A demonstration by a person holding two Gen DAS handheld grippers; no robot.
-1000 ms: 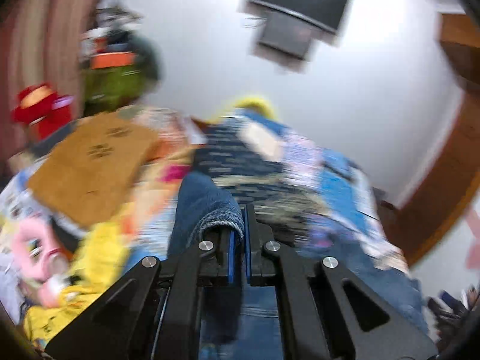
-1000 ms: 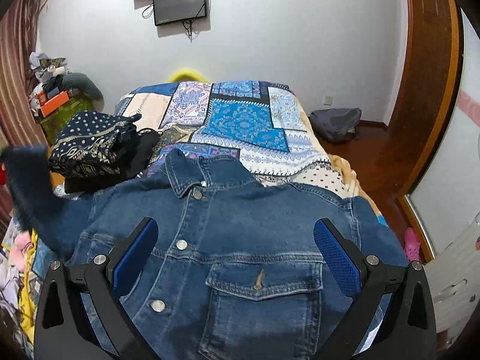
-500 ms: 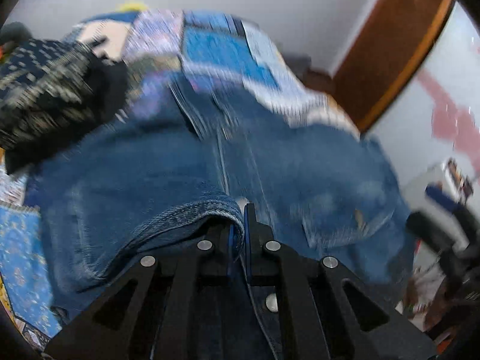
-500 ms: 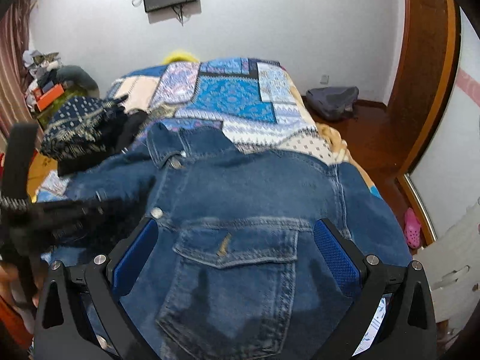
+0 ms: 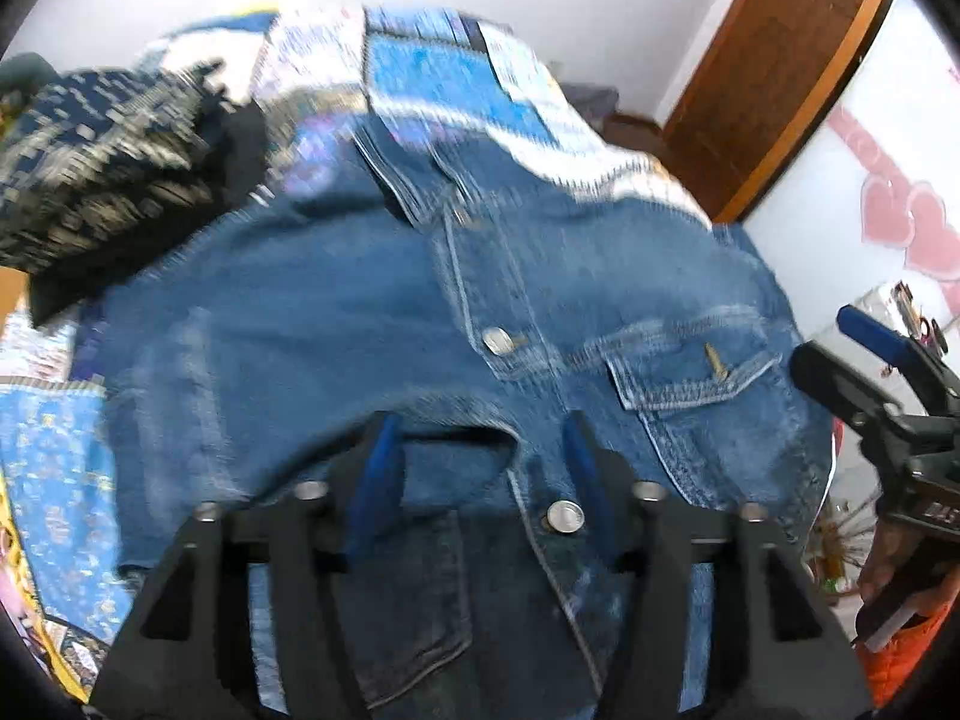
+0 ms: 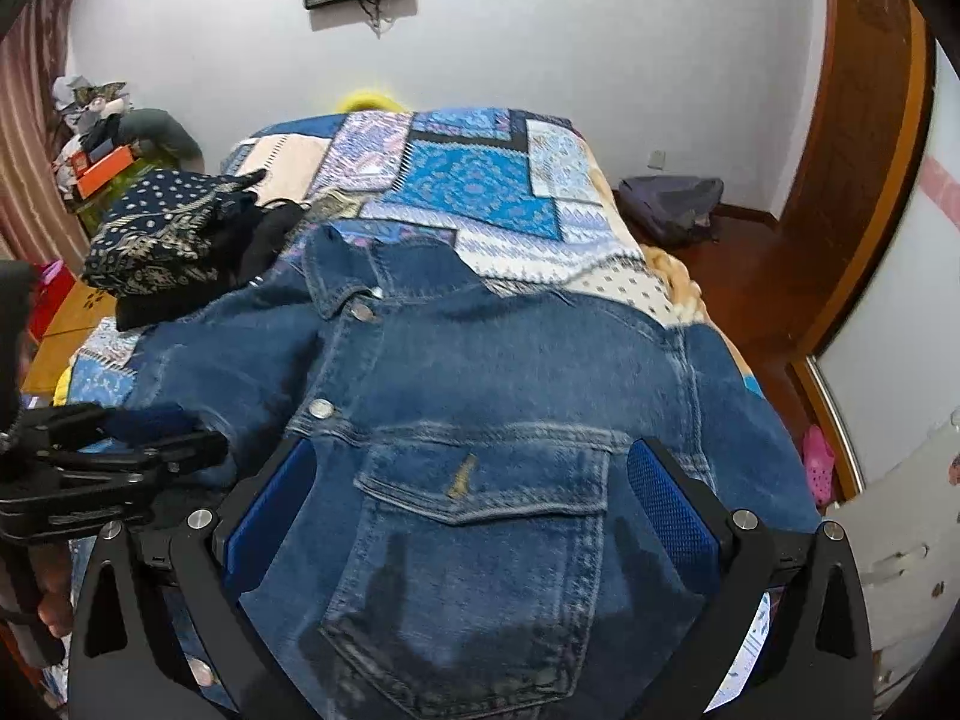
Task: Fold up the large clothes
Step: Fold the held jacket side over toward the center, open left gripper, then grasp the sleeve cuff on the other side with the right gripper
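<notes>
Now we have the denim jacket [image 6: 492, 372] lying face-up on the bed [image 6: 480, 192], one sleeve laid across its front, both the left hand-held gripper [image 5: 480, 450] and right hand-held gripper [image 6: 471, 480] spread and empty, so next we judge the other sleeve needs pinching.

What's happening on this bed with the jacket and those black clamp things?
A person holding a two-finger gripper in each hand is folding a denim jacket spread front-up on a patchwork quilt. One sleeve lies folded across the jacket's front. The left gripper is open just above that sleeve's cuff, gripping nothing. The right gripper hovers wide open over the chest pocket. A pile of dark patterned clothes sits beside the jacket.
</notes>
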